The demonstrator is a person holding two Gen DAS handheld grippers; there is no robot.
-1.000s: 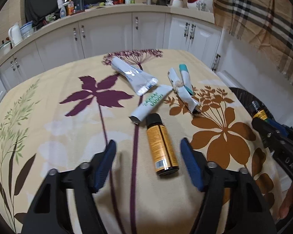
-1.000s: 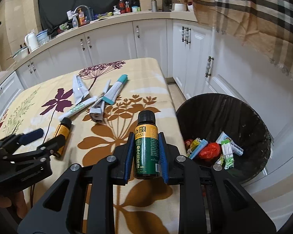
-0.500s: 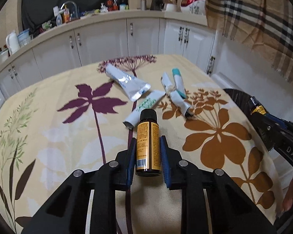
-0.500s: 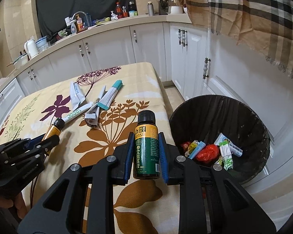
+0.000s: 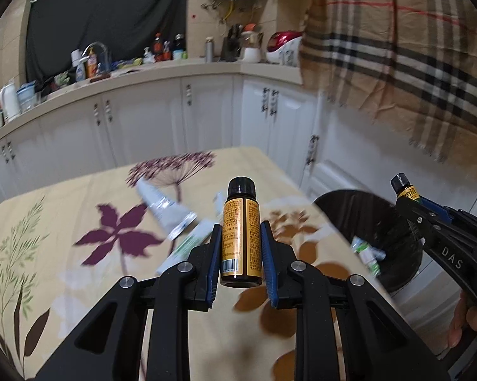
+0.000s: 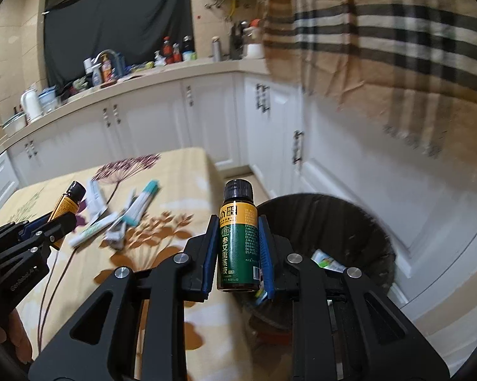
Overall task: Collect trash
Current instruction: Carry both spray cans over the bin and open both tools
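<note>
Now, orange-label bottle point(image 5: 241, 238) clamped in left gripper point(image 5: 241, 247), above the floral tablecloth point(image 5: 79, 285); jaws just closed on it. Green-label bottle point(image 6: 237, 241) pinched in right gripper point(image 6: 237, 250), over bin point(image 6: 365, 222) rim; tubes point(image 6: 133, 209) at 10 o'clock.

Left wrist: close above the table point(image 5: 79, 285), facing the cabinets point(image 5: 143, 127).
Right wrist: over the bin point(image 6: 349, 222), beside the table, facing the cabinets.
Shared: table, bin, cabinets.

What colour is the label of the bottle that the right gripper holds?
Mostly dark green with a yellow band on top, on the bottle in the right gripper; clearest in the right wrist view.
</note>
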